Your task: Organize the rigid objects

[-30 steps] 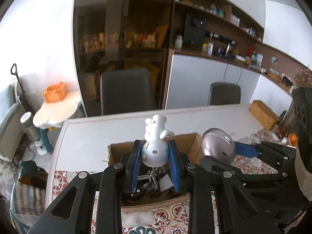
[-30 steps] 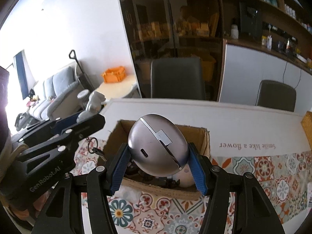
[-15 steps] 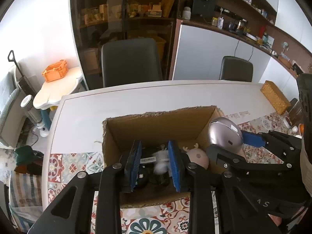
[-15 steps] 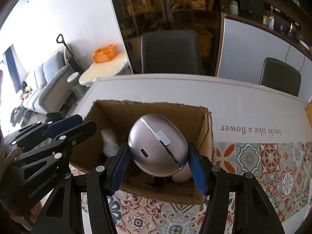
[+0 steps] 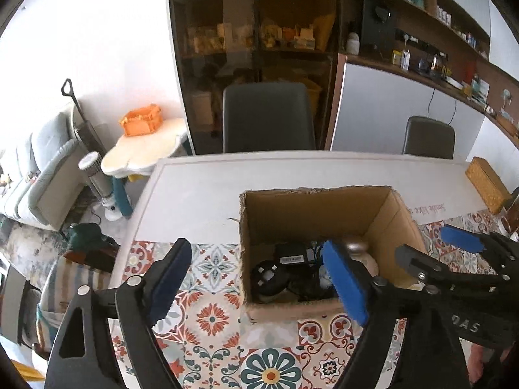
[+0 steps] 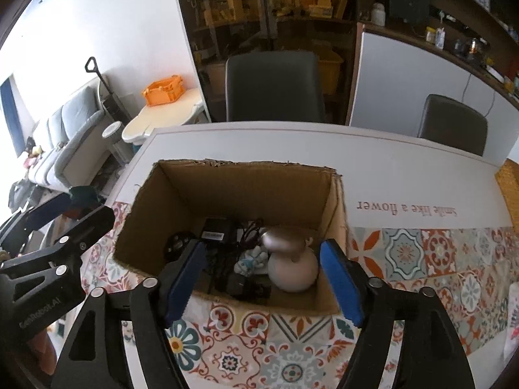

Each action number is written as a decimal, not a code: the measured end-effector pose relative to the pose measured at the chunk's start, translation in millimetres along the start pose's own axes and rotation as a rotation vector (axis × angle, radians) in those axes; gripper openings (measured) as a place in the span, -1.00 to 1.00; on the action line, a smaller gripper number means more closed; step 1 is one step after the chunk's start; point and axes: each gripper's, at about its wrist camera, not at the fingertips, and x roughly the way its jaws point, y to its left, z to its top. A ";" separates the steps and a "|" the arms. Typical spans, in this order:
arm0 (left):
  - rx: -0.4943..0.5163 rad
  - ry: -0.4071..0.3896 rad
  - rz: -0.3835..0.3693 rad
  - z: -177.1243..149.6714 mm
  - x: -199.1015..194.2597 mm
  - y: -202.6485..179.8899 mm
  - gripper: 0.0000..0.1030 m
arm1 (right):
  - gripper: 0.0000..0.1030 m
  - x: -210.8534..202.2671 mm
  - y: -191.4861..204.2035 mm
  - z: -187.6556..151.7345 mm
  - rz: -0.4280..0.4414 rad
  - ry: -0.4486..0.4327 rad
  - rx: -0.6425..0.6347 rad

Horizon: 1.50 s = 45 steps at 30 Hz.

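Note:
An open cardboard box [image 5: 308, 214] [image 6: 246, 191] stands on the patterned tablecloth. My left gripper [image 5: 256, 249] hovers over the box's near left corner; its jaws are opening wide, with nothing between them. My right gripper [image 6: 262, 249] is above the box's near edge, jaws also opening and empty. Just beyond the right gripper, the silver egg-shaped object [image 6: 279, 241] [image 5: 353, 246] shows blurred inside the box, on a cream ball [image 6: 293, 270]. The white figure toy [image 6: 249, 259] lies beside them among black cables and a black adapter [image 5: 290, 254].
A tan woven box [image 5: 486, 184] sits at the table's far right. Two dark chairs [image 5: 269, 116] [image 6: 454, 123] stand behind the table. The left gripper's arm [image 6: 65, 220] shows left of the box, the right gripper's fingers [image 5: 460, 240] right of it.
The left gripper dipped into the box, let go of the white figure and opened. The right gripper opened and released the silver egg, which dropped into the box.

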 end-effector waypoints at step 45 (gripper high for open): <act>0.045 -0.326 0.047 -73.3 -212.0 -10.0 1.00 | 0.84 -227.6 19.3 -105.6 -0.087 -0.377 0.004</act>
